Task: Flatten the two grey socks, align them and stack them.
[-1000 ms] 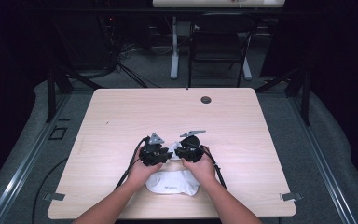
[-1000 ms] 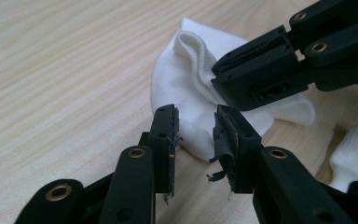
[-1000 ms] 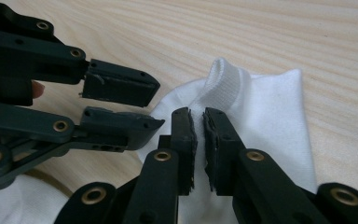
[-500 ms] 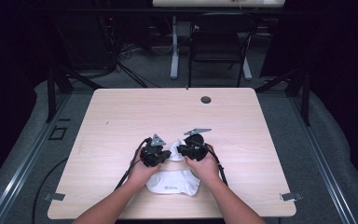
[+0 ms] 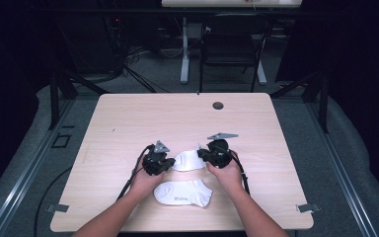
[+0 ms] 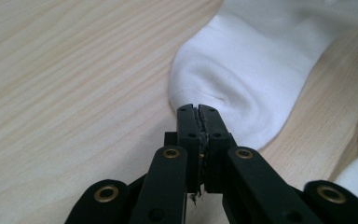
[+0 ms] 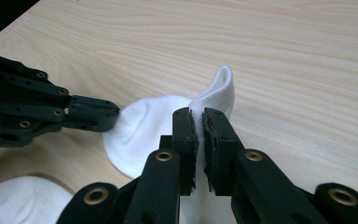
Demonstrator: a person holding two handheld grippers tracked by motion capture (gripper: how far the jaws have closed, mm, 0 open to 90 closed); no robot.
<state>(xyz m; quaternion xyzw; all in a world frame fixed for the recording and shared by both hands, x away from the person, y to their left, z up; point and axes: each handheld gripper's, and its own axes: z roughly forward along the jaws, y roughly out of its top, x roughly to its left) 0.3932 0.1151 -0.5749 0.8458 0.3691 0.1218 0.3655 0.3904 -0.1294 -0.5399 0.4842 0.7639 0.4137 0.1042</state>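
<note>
Two white socks lie on the wooden table (image 5: 143,118). One sock (image 5: 187,160) is stretched between my grippers. My left gripper (image 5: 170,163) is shut on its rounded toe end, and in the left gripper view the jaws (image 6: 198,112) pinch the edge of the sock (image 6: 256,70). My right gripper (image 5: 202,154) is shut on the cuff end; in the right gripper view the sock (image 7: 144,126) passes between the jaws (image 7: 200,114) and its cuff sticks up beyond them. The second sock (image 5: 182,192) lies flat near the front edge, between the person's hands.
A small dark round hole (image 5: 218,105) sits near the table's far edge. A chair (image 5: 229,44) and cables stand on the floor beyond the table. The left gripper (image 7: 93,114) shows in the right gripper view, with the second sock (image 7: 23,198) below it.
The two hands have drawn apart, the right one moving right and slightly up. The sock they hold now lies spread between them, off the second sock.
</note>
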